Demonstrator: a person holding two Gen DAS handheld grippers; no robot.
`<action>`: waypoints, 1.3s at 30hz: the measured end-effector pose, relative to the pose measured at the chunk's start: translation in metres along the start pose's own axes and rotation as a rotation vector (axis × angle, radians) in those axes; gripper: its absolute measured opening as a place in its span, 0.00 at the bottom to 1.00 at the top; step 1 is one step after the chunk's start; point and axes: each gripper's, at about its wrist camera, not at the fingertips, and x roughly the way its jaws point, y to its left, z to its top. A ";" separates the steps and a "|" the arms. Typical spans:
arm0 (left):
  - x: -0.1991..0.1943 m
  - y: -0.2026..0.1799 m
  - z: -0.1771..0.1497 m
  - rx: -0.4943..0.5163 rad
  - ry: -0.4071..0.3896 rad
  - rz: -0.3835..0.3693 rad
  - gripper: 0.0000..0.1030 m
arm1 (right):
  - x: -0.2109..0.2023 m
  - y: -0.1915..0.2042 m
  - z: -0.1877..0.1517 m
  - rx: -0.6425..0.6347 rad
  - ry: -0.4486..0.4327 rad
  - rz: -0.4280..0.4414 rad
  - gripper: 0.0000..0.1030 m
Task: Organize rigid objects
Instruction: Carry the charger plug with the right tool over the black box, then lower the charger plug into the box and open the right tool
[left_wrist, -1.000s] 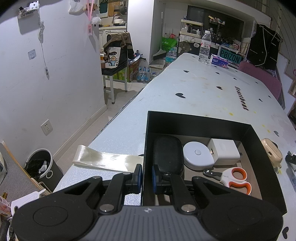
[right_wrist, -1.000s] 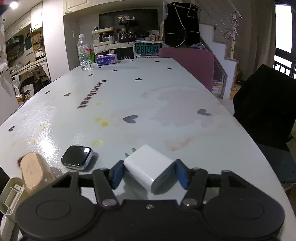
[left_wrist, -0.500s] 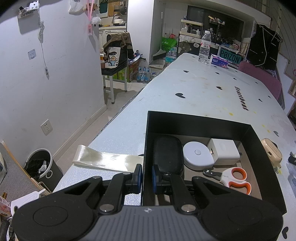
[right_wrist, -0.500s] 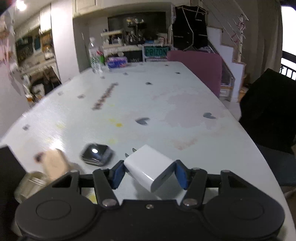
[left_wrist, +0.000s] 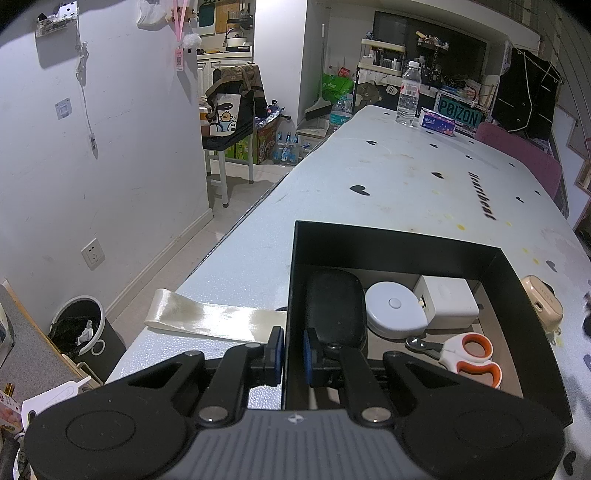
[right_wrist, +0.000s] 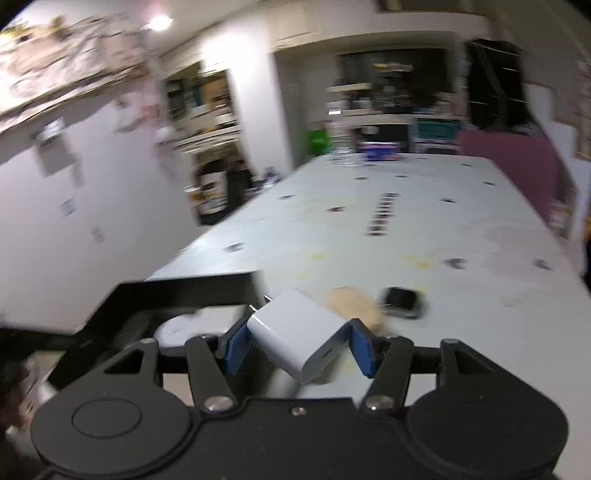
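Observation:
My left gripper (left_wrist: 293, 354) is shut on the near left wall of the black box (left_wrist: 402, 240). In the box lie a black case (left_wrist: 334, 302), a round white tape measure (left_wrist: 393, 308), a white charger (left_wrist: 445, 301) and orange-handled scissors (left_wrist: 461, 354). My right gripper (right_wrist: 297, 345) is shut on a white charger block (right_wrist: 295, 338), held in the air by the box's right edge (right_wrist: 184, 291). A beige case (right_wrist: 351, 302) and a black smartwatch (right_wrist: 402, 301) lie on the table to the right of the box.
A cream ribbon strip (left_wrist: 214, 319) lies on the white table (left_wrist: 406, 177) left of the box. A water bottle (left_wrist: 406, 94) and a tissue pack (left_wrist: 437, 123) stand at the far end. The table's left edge drops to the floor with a bin (left_wrist: 79, 332).
My right gripper has swung left with the white charger block, from over the bare table to beside the black box. The left gripper has not moved.

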 end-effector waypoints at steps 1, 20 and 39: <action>0.000 0.000 0.000 0.001 0.000 0.000 0.11 | 0.000 0.008 -0.001 -0.020 0.008 0.020 0.57; 0.000 0.000 0.000 -0.003 0.002 -0.005 0.11 | 0.034 0.100 -0.002 -0.277 0.268 0.140 0.57; 0.000 -0.001 0.000 -0.003 0.003 -0.007 0.11 | 0.022 0.068 0.028 -0.090 0.314 0.128 0.49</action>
